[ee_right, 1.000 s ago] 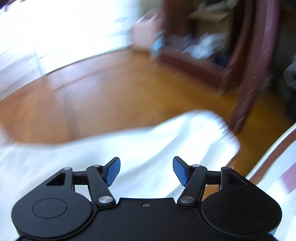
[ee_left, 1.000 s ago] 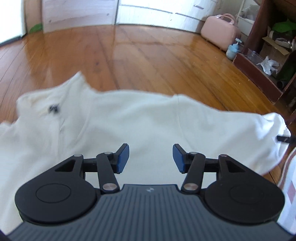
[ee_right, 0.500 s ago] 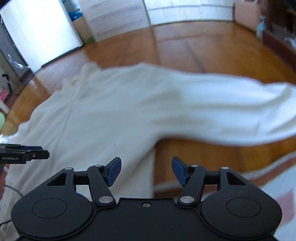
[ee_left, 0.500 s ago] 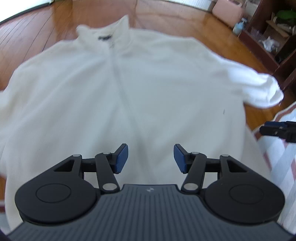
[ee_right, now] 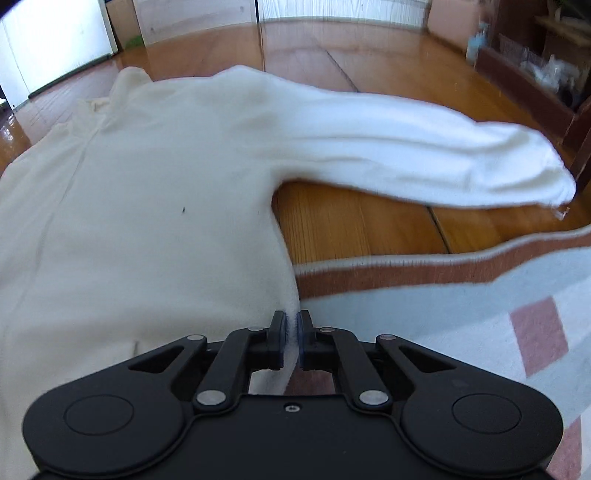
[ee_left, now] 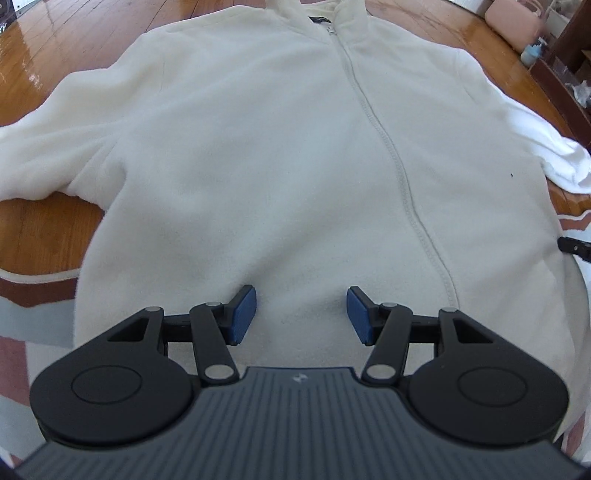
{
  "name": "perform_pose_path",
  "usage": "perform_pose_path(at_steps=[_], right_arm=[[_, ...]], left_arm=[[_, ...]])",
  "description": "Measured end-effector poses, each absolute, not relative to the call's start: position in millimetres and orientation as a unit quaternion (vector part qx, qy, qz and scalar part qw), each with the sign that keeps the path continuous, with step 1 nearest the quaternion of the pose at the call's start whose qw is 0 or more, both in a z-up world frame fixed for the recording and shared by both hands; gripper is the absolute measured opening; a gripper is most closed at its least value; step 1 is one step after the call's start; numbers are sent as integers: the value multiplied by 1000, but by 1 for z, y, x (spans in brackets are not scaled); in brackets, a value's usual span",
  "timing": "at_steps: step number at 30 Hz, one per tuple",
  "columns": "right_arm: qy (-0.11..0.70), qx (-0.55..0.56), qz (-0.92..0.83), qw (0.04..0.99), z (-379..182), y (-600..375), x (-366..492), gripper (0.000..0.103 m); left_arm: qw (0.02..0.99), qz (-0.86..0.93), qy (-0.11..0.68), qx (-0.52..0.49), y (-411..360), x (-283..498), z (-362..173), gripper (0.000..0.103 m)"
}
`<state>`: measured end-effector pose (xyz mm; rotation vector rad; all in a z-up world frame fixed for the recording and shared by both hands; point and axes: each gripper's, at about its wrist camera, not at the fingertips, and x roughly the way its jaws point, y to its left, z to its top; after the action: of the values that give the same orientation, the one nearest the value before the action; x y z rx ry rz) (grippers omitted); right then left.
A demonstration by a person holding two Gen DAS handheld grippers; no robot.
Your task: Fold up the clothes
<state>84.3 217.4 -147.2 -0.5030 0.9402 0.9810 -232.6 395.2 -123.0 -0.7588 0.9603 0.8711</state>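
Observation:
A cream fleece jacket (ee_left: 280, 155) with a front zip lies spread face up, partly on the wooden floor and partly on a rug, collar far from me. My left gripper (ee_left: 301, 314) hovers open over its lower hem, left of the zip, nothing between the blue pads. In the right wrist view the same jacket (ee_right: 147, 192) fills the left, one sleeve (ee_right: 406, 155) stretched out to the right over the floor. My right gripper (ee_right: 293, 339) is shut on the jacket's lower right corner, with a thin fold of fleece pinched between its pads. The right gripper's tip (ee_left: 574, 246) shows at the left wrist view's right edge.
A rug (ee_right: 461, 295) in pale blue with red-brown band and squares lies under the hem. Wooden floor (ee_right: 369, 229) surrounds the jacket. A dark wooden shelf unit (ee_right: 535, 62) with clutter stands at the far right, a pink case (ee_left: 513, 16) beside it. White doors line the far wall.
Both grippers swept down toward the jacket's hem, which now fills both views. The right gripper went from open to shut on the hem corner. The left stayed open.

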Motion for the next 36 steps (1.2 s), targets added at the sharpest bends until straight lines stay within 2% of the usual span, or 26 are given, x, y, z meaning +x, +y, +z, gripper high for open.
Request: perform_pose_path(at_steps=[2,4,6,11,15,17,18,19,20,22,24,25,27,29,31,32,33,34,35,36], right_arm=[[445,-209,440,751,-138,211,85,10],[462,-177,444,747,-131,197,89,19],[488,-146,445,736,-129,177,94,39],[539,-78,454,705,-133,120,87,53],[562,-92,479,668,-150,106,58,62],[523,-149,489,681,-151,108,39,62],[502,-180,492,688,-150,111,30,42],[489,-207,495,687,-148,113,24,16],[479,-220,499,688,-142,113,20,6],[451,-233,478,717,-120,110,14,6],[441,-248,460,730,-102,110,7,6],[442,-266,452,728,-100,112,4,6],[453,-323,426,713,-114,121,-1,7],[467,-359,384,711,-135,123,0,9],[408,-414,357,731,-133,129,-13,11],[364,-445,345,742,-128,133,-22,14],[319,-475,332,750,-123,138,-31,28],[273,-503,318,756,-118,142,-39,41],[226,-530,303,759,-113,147,-48,65],[187,-538,304,764,-106,151,-56,66]], left_arm=[[731,398,435,-344,395,-233,-121,54],[733,387,432,-355,395,-235,-123,55],[736,376,431,-362,393,-237,-125,57],[739,373,435,-354,390,-235,-126,58],[739,375,434,-353,389,-233,-126,58],[739,375,435,-353,387,-235,-124,58],[738,375,435,-354,386,-236,-123,58],[736,376,437,-355,384,-238,-122,58],[734,377,438,-356,382,-240,-120,58],[729,391,448,-341,374,-243,-111,58],[739,412,460,-270,360,-241,-98,64],[741,420,466,-240,354,-241,-94,70],[733,434,476,-218,349,-246,-92,71],[727,436,472,-241,354,-259,-92,71],[725,439,452,-278,366,-278,-88,71],[724,445,437,-297,372,-289,-84,71],[718,457,417,-318,379,-302,-79,71],[709,476,391,-343,387,-317,-76,71],[699,494,364,-367,395,-331,-74,71],[688,510,338,-390,403,-346,-72,71]])
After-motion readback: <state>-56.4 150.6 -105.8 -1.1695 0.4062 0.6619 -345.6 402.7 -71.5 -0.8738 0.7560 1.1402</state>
